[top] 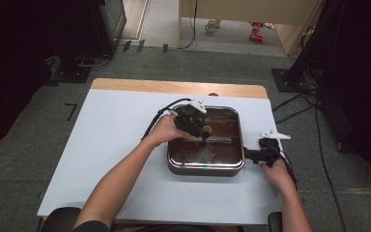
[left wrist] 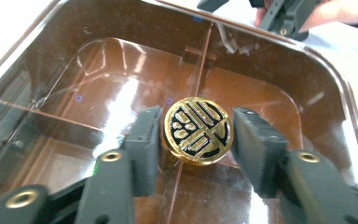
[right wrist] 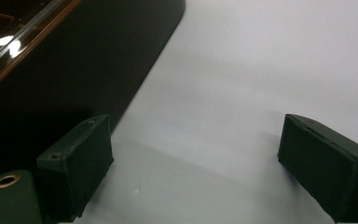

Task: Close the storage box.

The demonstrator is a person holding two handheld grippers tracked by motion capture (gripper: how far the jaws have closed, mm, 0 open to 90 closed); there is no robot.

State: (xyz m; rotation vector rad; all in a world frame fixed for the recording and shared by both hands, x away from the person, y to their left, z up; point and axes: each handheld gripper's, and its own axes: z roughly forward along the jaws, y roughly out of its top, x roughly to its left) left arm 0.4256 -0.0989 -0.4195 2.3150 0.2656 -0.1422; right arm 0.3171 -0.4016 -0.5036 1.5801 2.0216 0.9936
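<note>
**Knob between the left jaws, right jaws spread by the pan's side**

Pan (top: pixel 206 166), square with rounded corners and a dark metal body, sits on the white table (top: pixel 101 159) a little right of centre. A brown-tinted glass lid (top: pixel 222 150) covers it. In the left gripper view the lid (left wrist: pixel 98 93) reflects the room lights and a thin seam crosses it.

At the middle of the lid stands a round knob (left wrist: pixel 198 130), gold with a black pattern on its top face. The left gripper (left wrist: pixel 198 140) reaches over the pan from the left, and its two black jaws flank the knob, one on each side. The left-hand jaw looks to be touching the knob's rim or just beside it; a narrow gap shows between the knob and the other jaw, so the jaws are spread around the knob rather than pinching it. In the high view the left hand (top: pixel 162 129) holds this gripper (top: pixel 204 133) above the far half of the lid, cable trailing off to the left.

The right gripper (top: pixel 247 155) lies low at the pan's right side, held by the right hand (top: pixel 276 173). In its own view the right gripper (right wrist: pixel 196 163) has its jaws spread wide with nothing between them but bare table. The pan's dark wall (right wrist: pixel 74 70) stands just beside one jaw; whether they touch I cannot tell.
</note>
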